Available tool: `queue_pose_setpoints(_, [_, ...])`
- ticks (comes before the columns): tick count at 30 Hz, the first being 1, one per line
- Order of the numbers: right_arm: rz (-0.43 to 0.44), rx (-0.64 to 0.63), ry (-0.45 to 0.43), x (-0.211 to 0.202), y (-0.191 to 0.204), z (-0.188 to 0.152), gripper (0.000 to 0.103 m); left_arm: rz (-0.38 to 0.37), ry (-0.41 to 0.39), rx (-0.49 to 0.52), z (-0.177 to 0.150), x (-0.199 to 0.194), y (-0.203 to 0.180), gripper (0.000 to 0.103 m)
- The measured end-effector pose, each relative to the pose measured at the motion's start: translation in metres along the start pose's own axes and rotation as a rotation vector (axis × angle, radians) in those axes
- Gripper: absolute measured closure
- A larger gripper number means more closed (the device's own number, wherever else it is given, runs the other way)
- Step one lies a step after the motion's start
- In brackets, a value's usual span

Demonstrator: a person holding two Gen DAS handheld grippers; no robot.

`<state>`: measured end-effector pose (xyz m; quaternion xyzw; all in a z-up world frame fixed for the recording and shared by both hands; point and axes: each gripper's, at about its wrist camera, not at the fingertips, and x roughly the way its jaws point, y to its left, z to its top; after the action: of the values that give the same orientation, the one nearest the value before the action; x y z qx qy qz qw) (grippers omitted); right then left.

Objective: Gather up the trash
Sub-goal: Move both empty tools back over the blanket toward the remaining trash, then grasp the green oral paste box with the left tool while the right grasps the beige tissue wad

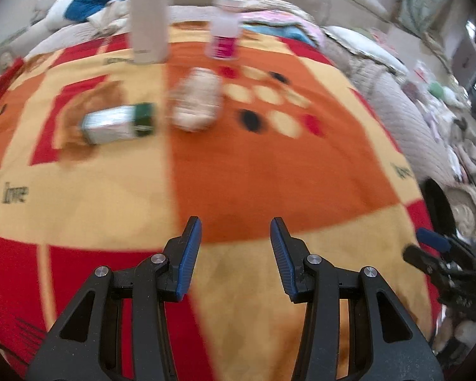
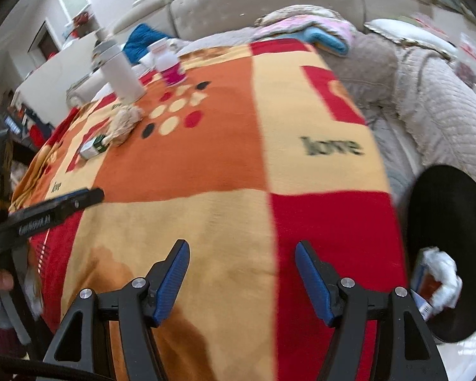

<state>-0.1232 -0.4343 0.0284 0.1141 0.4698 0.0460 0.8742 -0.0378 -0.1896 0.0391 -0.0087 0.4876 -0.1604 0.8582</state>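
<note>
Carton [image 1: 119,123] flat, green end rightward

Patterned blanket [image 2: 187,165], beige quilted sofa [image 2: 269,3], perhaps a folded pink cloth [image 2: 304,22].

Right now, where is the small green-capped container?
The green-capped container lies on its side on the blanket, upper left in the left wrist view, just left of the crumpled tissue and nearer than the white bottle.
</note>
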Motion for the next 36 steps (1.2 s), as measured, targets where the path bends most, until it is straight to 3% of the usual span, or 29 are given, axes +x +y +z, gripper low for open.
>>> queue_pose_setpoints(4, [0.007, -0.044, 0.013, 0.013, 0.021, 0.010, 0.028, 0.061, -0.025, -0.069, 0.023, 0.000, 0.053, 0.060])
queue_pose_setpoints(12, [0.038, -0.085, 0.037, 0.036, 0.050, 0.030, 0.028, 0.145, -0.078, -0.232, 0.077, 0.006, 0.141, 0.060])
queue_pose_setpoints(15, [0.052, -0.095, 0.035, 0.039, 0.060, 0.035, 0.028, 0.182, -0.062, -0.233, 0.092, 0.023, 0.157, 0.060])
queue_pose_setpoints(20, [0.087, -0.109, 0.030, 0.040, 0.077, 0.039, 0.028, 0.192, -0.010, -0.173, 0.091, 0.040, 0.161, 0.060])
queue_pose_setpoints(25, [0.100, -0.113, 0.033, 0.046, 0.082, 0.041, 0.028, 0.091, 0.034, -0.064, 0.066, 0.027, 0.133, 0.060])
queue_pose_setpoints(29, [0.112, -0.089, 0.033, 0.049, 0.081, 0.042, 0.028, -0.059, 0.082, 0.004, 0.040, 0.016, 0.103, 0.060])
queue_pose_setpoints(32, [0.113, -0.091, 0.036, 0.048, 0.083, 0.040, 0.028, -0.087, 0.083, 0.049, 0.029, 0.010, 0.086, 0.060])
queue_pose_setpoints(36, [0.106, -0.098, 0.031, 0.043, 0.083, 0.039, 0.028, -0.117, 0.053, 0.037, 0.028, 0.001, 0.079, 0.059])
